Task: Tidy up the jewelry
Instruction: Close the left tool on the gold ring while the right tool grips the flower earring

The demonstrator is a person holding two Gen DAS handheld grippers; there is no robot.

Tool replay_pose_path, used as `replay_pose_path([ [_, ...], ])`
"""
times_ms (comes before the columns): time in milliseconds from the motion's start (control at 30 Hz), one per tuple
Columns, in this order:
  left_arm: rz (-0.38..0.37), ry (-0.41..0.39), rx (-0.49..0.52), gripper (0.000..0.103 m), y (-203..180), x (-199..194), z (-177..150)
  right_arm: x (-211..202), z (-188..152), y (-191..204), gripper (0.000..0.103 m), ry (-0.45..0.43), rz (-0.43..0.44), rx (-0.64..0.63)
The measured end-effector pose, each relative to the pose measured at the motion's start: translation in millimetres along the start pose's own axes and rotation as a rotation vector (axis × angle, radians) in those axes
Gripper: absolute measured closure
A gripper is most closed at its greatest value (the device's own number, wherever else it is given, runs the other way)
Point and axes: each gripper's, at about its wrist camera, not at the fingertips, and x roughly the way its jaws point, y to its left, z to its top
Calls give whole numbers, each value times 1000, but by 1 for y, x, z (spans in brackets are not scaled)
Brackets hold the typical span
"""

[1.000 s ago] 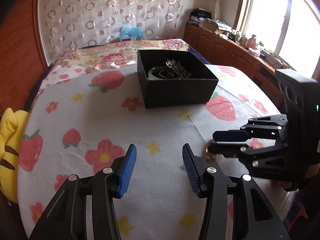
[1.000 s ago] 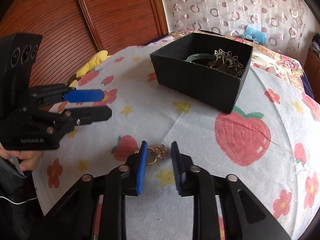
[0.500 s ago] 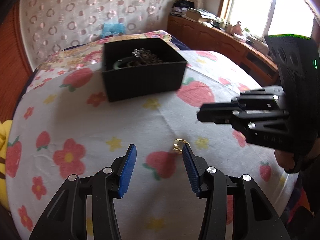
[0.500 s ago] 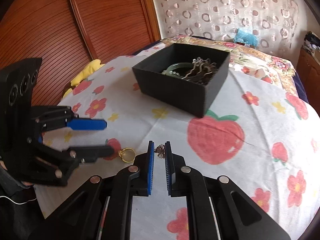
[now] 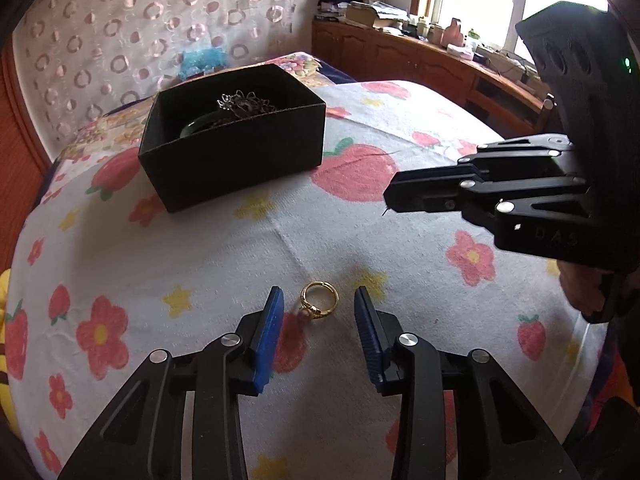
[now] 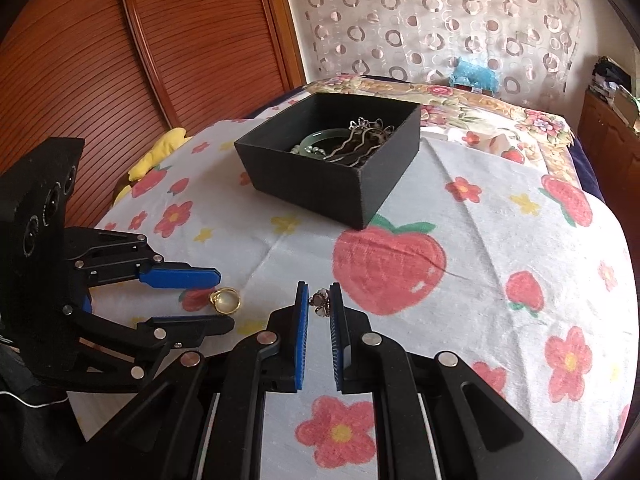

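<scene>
A gold ring (image 5: 319,301) lies on the strawberry-print cloth between the open fingers of my left gripper (image 5: 318,300); it also shows in the right wrist view (image 6: 225,300). My right gripper (image 6: 319,300) is shut on a small silver flower-shaped jewel (image 6: 321,301) and holds it above the cloth. A black open box (image 5: 232,148) stands further back, also in the right wrist view (image 6: 332,162), and holds a green bangle (image 6: 324,140) and metal pieces (image 6: 360,142). The right gripper (image 5: 390,196) hangs to the right of the ring.
The cloth-covered table (image 6: 500,240) drops off at its rounded edges. A yellow plush toy (image 6: 160,152) lies at the left edge by a wooden panel (image 6: 120,60). A wooden sideboard (image 5: 420,60) under the window runs along the right.
My left gripper has moved right and down so its open fingers straddle the gold ring. My right gripper closed on the silver jewel and lifted it off the cloth.
</scene>
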Motion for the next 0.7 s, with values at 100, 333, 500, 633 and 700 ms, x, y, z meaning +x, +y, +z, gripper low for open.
replay_pose_path([
  [100, -2, -6, -4, 83, 0, -1, 0, -2, 1, -1, 91, -5, -2, -1],
  [333, 5, -22, -26, 95, 5, -3, 4, -6, 9, 0, 91, -22, -1, -16],
  [500, 13, -28, -41, 95, 11, -3, 8, -6, 17, 1, 91, -34, -2, -32],
  [633, 11, -39, -52, 95, 17, -5, 13, -5, 24, -1, 91, -40, -1, -38],
  [700, 16, -44, -53, 95, 19, -5, 20, -4, 29, -2, 91, -45, -3, -43],
])
